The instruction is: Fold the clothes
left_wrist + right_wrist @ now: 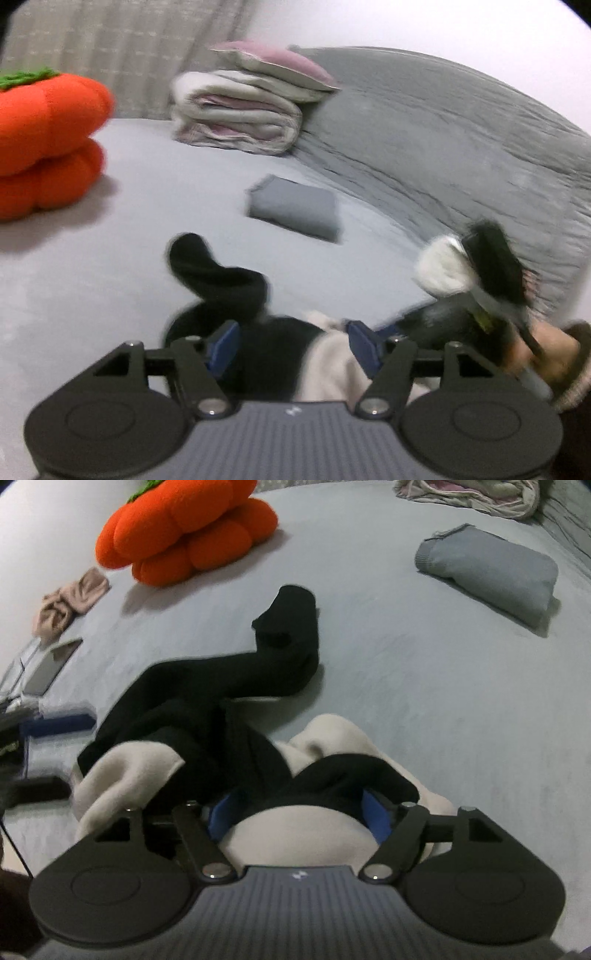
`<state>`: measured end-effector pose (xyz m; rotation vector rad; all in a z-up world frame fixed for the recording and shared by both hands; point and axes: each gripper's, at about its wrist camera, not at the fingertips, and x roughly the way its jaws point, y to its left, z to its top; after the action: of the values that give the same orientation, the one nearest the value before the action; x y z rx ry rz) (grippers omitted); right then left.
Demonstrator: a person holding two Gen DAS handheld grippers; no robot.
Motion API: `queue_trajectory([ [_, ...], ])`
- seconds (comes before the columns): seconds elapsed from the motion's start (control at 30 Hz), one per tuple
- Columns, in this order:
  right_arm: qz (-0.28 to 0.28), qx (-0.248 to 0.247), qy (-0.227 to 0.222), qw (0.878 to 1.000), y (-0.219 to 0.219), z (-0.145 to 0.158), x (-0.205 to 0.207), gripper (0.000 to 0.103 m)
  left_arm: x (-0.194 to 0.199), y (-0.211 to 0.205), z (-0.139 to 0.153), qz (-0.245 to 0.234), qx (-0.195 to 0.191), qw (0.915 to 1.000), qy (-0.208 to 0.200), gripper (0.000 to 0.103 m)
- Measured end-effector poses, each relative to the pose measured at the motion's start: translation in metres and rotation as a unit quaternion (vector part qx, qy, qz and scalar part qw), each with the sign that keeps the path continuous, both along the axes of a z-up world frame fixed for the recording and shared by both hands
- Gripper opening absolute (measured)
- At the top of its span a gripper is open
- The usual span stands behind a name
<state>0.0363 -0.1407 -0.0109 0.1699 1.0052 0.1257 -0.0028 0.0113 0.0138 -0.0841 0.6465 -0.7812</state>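
A: How will the black-and-cream garment (207, 716) handle?

B: I judge it light, soft and floppy; it should sag wherever it isn't held. Best to pinch a cream edge or the end of a black leg, not the bunched middle.

A: How does it look?

B: Crumpled, black legs twisted over cream fabric, lying on the bed (424, 686) in the lower middle of the right view, right at the tongs.

A: And the tongs?

B: The right tongs (297, 814) stand apart with cloth lying between them, not clamped. The left tongs (291, 345) are apart too, just over the heap.

A: Around it?

B: A folded grey piece (491, 572) upper right, an orange pumpkin cushion (184, 528) upper left.
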Motion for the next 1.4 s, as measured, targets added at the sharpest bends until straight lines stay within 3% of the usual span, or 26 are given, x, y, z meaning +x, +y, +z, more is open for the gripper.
queue_trajectory([
  [0.27,0.008,-0.013,0.002,1.000,0.002,-0.002,-0.002,0.080,0.036,-0.017,-0.023,0.073,0.069,0.9938,0.047,0.070],
  [0.37,0.009,-0.011,0.002,1.000,0.002,-0.001,-0.002,0.080,0.043,-0.015,-0.031,0.094,0.076,0.9901,0.071,0.068],
  [0.43,0.007,-0.005,0.001,1.000,-0.001,0.000,-0.002,0.081,0.047,-0.013,-0.035,0.106,0.071,0.9882,0.085,0.055],
  [0.57,-0.002,0.018,-0.006,1.000,-0.010,0.004,-0.001,0.081,0.049,-0.009,-0.036,0.112,0.036,0.9882,0.098,0.004],
  [0.73,-0.016,0.065,-0.014,0.998,-0.023,0.011,-0.001,0.081,0.036,-0.005,-0.016,0.147,0.015,0.9885,0.032,0.004],
  [0.83,-0.012,0.063,-0.011,0.998,-0.020,0.011,0.000,0.081,0.034,0.000,-0.008,0.155,0.013,0.9876,0.019,0.004],
  [0.97,-0.013,0.064,-0.011,0.998,-0.019,0.012,0.000,0.081,0.043,0.005,-0.016,0.158,0.025,0.9859,0.048,0.009],
  [1.03,-0.018,0.069,-0.011,0.997,-0.023,0.011,0.002,0.081,0.049,0.008,-0.022,0.156,0.027,0.9848,0.071,0.024],
  [1.07,-0.023,0.074,-0.012,0.997,-0.025,0.012,0.002,0.081,0.053,0.009,-0.026,0.158,0.026,0.9838,0.082,0.040],
  [1.1,-0.027,0.078,-0.014,0.996,-0.027,0.012,0.003,0.081,0.057,0.012,-0.029,0.162,0.018,0.9823,0.092,0.047],
  [1.3,-0.062,0.133,-0.034,0.989,-0.047,0.018,0.005,0.076,0.089,0.028,-0.055,0.177,-0.055,0.9648,0.186,0.051],
  [1.4,-0.065,0.150,-0.034,0.986,-0.049,0.017,0.009,0.074,0.096,0.021,-0.065,0.167,-0.054,0.9624,0.208,0.051],
])
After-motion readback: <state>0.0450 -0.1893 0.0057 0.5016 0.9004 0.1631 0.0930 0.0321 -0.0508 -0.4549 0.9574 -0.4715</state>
